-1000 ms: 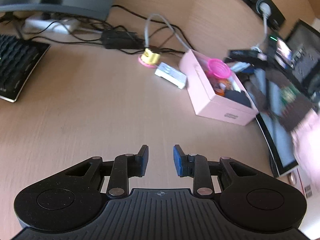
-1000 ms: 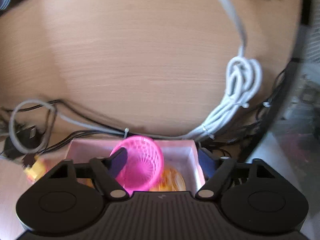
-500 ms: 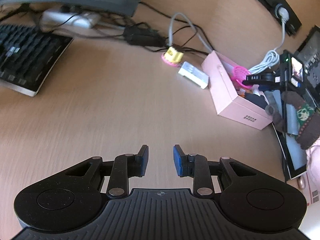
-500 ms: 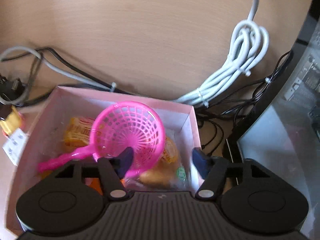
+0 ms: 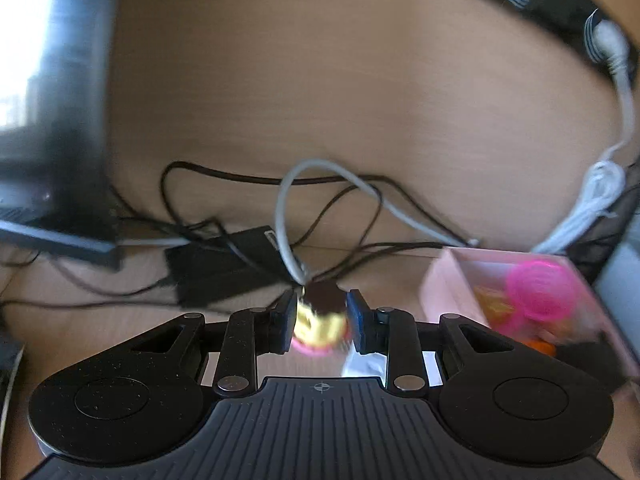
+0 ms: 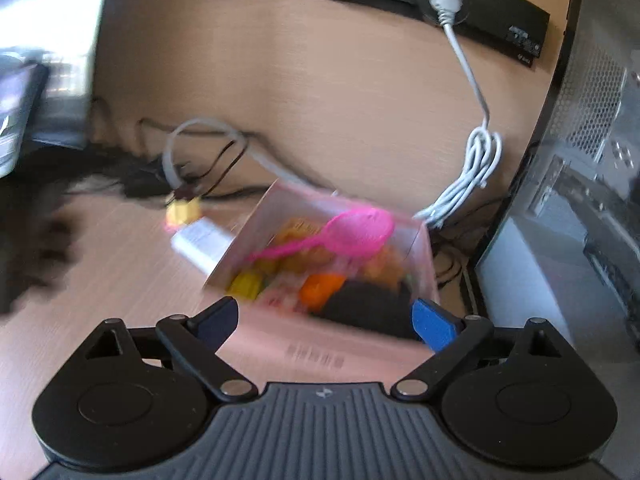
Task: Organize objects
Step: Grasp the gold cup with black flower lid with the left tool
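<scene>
A small yellow toy with a dark top and pink base (image 5: 320, 320) sits between the fingers of my left gripper (image 5: 321, 320); the frame is blurred, so contact is unclear. It also shows in the right wrist view (image 6: 183, 211). A pink box (image 6: 320, 354) holds a pink strainer scoop (image 6: 356, 230) and several small toys. The box is right of my left gripper (image 5: 444, 280). My right gripper (image 6: 325, 324) is open and empty, just in front of the box. A white packet (image 6: 202, 244) lies by the box's left side.
Black and grey cables (image 5: 288, 216) and a black adapter (image 5: 224, 272) lie behind the toy. A monitor (image 5: 48, 112) stands at the left. A coiled white cable (image 6: 468, 176) and a computer case (image 6: 580, 160) are at the right.
My left gripper moved forward across the desk to the yellow toy, which now lies between its fingers. My right gripper let go of the pink scoop and pulled back from the box.
</scene>
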`<action>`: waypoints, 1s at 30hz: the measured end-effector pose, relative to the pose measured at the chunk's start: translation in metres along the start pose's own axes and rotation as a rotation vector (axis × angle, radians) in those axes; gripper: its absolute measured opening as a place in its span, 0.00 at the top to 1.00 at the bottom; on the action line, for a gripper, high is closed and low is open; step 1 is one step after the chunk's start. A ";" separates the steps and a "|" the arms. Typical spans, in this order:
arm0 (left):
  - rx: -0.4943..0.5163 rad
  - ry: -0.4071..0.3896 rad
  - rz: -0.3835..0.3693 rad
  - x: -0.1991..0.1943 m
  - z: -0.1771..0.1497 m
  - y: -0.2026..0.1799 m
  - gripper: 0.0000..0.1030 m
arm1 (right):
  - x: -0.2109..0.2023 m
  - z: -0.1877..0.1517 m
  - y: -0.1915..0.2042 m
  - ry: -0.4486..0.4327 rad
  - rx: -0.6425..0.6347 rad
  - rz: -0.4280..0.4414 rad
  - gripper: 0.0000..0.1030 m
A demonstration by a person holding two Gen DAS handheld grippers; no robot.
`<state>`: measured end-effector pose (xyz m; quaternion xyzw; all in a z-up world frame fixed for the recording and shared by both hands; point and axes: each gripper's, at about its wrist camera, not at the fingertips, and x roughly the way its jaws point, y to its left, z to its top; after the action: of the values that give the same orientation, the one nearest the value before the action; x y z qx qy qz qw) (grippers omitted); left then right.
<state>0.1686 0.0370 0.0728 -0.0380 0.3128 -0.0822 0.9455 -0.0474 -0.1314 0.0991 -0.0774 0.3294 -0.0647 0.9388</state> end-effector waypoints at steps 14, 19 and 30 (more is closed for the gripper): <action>0.095 0.047 0.073 0.067 -0.016 -0.033 0.52 | -0.003 -0.042 -0.022 0.063 0.005 -0.007 0.04; -0.017 0.034 0.047 0.061 -0.019 -0.012 0.55 | -0.005 -0.040 -0.017 0.051 -0.023 0.026 0.04; -0.089 0.082 -0.044 -0.081 -0.077 0.057 0.59 | 0.028 0.041 0.036 -0.012 -0.087 0.273 0.04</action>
<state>0.0662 0.1063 0.0518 -0.0834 0.3539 -0.0903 0.9272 0.0027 -0.0971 0.1068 -0.0727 0.3336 0.0786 0.9366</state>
